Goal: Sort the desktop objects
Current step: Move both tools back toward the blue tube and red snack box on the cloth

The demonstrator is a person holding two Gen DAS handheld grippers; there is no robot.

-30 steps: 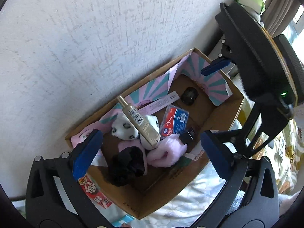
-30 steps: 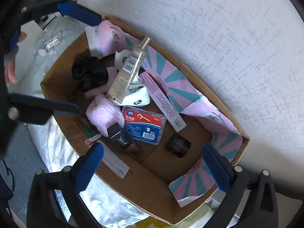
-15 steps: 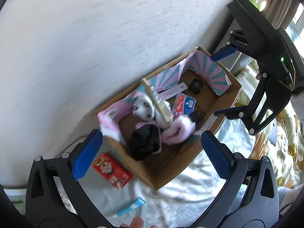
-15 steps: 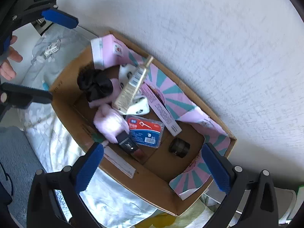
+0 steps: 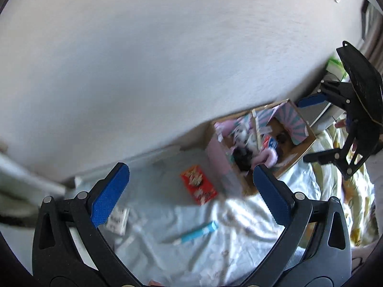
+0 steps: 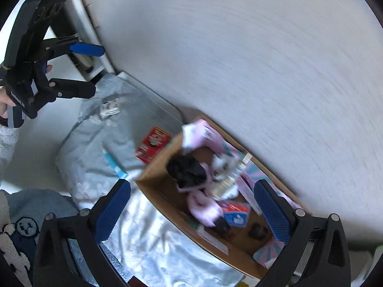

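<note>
Against the wall, the cardboard box (image 6: 210, 239) is collecting sorted items; the red packet (image 5: 198, 186) and blue pen (image 5: 196, 234) are lying outside, both the left gripper (image 5: 191, 198) and right gripper (image 6: 191, 210) hovering spread, empty.

Cardboard box (image 6: 155, 179) sits against the wall (image 6: 239, 59), on the bed sheet (image 5: 167, 251). Inside it: bottle (image 6: 231, 175) leaning across a plush toy (image 6: 221, 163), dark bundle (image 6: 188, 171) toward the box's near-left corner, floss pack (image 6: 235, 214) beyond the bottle. Outside the box, just beside its left end, a flat packet (image 5: 198, 187) lies on the sheet; a tube (image 5: 197, 233) lies nearer, well apart from a small card (image 5: 117, 220) farther left.
</note>
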